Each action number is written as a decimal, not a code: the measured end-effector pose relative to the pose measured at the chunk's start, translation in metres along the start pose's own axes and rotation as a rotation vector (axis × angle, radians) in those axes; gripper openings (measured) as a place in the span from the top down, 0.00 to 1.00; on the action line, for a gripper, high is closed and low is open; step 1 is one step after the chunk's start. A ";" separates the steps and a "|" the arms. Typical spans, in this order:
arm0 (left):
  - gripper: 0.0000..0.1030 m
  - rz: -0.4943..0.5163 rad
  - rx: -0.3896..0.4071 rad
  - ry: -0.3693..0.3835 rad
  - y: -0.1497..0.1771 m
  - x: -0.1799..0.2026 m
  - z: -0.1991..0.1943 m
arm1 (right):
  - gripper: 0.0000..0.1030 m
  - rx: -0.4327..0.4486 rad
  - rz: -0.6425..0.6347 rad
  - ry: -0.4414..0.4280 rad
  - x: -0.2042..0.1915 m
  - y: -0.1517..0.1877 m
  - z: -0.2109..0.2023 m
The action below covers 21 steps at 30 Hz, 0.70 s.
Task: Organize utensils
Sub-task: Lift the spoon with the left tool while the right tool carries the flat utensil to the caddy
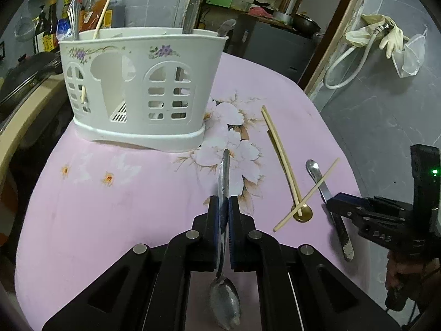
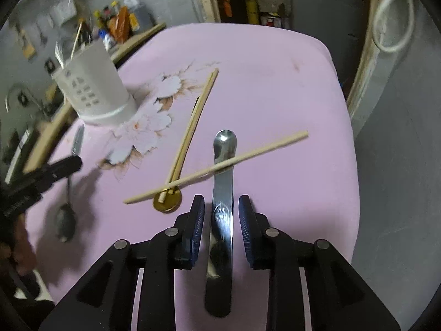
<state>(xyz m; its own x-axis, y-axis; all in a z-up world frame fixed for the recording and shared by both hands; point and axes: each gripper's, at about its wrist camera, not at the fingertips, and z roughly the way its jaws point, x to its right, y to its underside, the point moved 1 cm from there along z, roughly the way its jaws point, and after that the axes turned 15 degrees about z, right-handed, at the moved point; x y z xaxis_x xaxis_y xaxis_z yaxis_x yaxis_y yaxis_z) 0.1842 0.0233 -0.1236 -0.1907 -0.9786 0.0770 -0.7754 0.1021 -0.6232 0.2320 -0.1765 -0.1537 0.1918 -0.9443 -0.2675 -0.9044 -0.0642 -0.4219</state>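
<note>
My left gripper (image 1: 223, 201) is shut on a steel spoon (image 1: 224, 300), handle forward, bowl toward the camera, held above the pink table (image 1: 110, 207); the spoon also shows in the right wrist view (image 2: 66, 220). The white utensil holder (image 1: 137, 88) stands at the table's far left and holds several utensils. My right gripper (image 2: 222, 202) is open, its fingers on either side of a flat steel utensil (image 2: 223, 182) lying on the table. A single chopstick (image 2: 215, 168) lies across that utensil. A chopstick pair (image 2: 193, 127) rests on a gold spoon (image 2: 167, 201).
Sauce bottles (image 1: 82, 8) stand behind the holder. A wok (image 1: 22, 77) sits on a counter at the left. Rubber gloves and a hose (image 1: 372, 38) hang on the wall at the right. The table's right edge drops to a grey floor (image 2: 399, 193).
</note>
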 end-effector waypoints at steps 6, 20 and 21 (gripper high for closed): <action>0.99 -0.010 0.007 -0.005 0.002 0.003 -0.004 | 0.85 -0.018 -0.166 0.118 -0.025 0.001 0.022; 1.00 -0.064 0.138 -0.001 -0.003 0.001 -0.027 | 0.87 0.090 0.005 -0.165 -0.006 0.008 -0.045; 1.00 -0.071 0.148 -0.001 -0.004 0.000 -0.029 | 0.87 0.112 0.002 -0.175 -0.008 0.007 -0.049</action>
<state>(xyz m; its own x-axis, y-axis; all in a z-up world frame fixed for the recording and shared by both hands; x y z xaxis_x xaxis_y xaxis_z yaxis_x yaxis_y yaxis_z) 0.1698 0.0276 -0.0984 -0.1375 -0.9827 0.1241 -0.6894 0.0050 -0.7243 0.2055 -0.1853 -0.1123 0.2623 -0.8731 -0.4110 -0.8585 -0.0166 -0.5125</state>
